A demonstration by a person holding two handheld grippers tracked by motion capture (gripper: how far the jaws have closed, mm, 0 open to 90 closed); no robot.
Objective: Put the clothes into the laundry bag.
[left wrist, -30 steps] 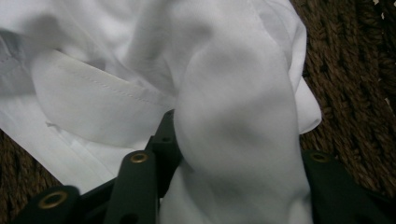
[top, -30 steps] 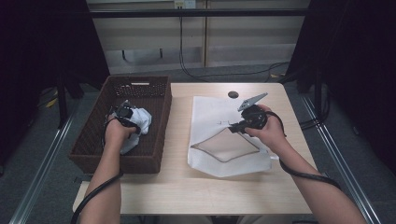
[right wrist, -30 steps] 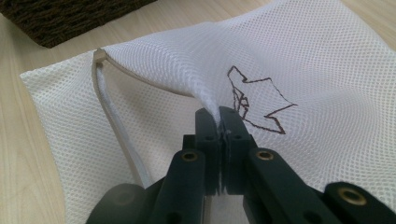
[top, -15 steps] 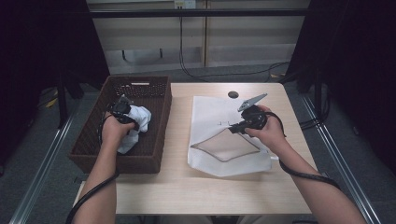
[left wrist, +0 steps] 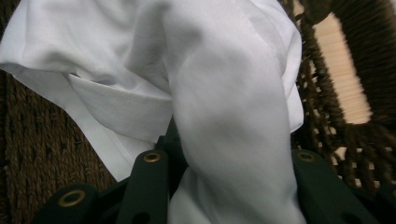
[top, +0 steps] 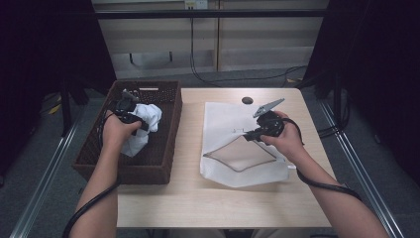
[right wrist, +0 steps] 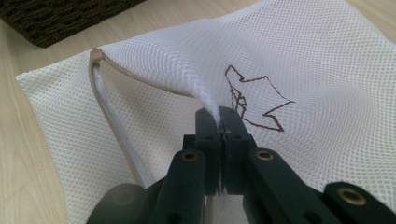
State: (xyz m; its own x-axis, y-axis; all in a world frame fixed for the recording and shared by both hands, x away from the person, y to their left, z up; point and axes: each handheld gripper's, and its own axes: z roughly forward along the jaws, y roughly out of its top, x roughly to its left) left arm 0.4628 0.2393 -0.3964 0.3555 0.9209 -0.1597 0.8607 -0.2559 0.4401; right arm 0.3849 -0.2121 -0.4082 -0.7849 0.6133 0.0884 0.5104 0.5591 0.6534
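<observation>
At the left of the worktop (top: 188, 198) I see the brown woven basket (top: 168, 144), standing just beside the mesh bag. My left gripper (top: 130, 110) is inside the basket's outline, raised above its floor, and is pinching the white cloth (top: 146, 119). In the left gripper view the white cloth (left wrist: 224, 116) runs down between the two black jaws, which have just been closing on it; a bunched fold fills the gap and the rest drapes over the basket's weave (left wrist: 42, 154). In the high view part of the cloth hangs below the gripper toward the basket floor.

To the right, the white mesh bag (top: 233, 163) lies flat on the worktop with its mouth held open in a diamond shape. My right gripper (top: 252, 135) is at the far edge of that opening. In the right gripper view its jaws are pressed together on a pinch of the upper mesh layer (right wrist: 208, 100), lifting it clear of the lower layer. A dark line drawing (right wrist: 254, 100) is printed on the mesh just beside the pinch. The bag's pale zip band (right wrist: 109, 121) curves along the open mouth.
</observation>
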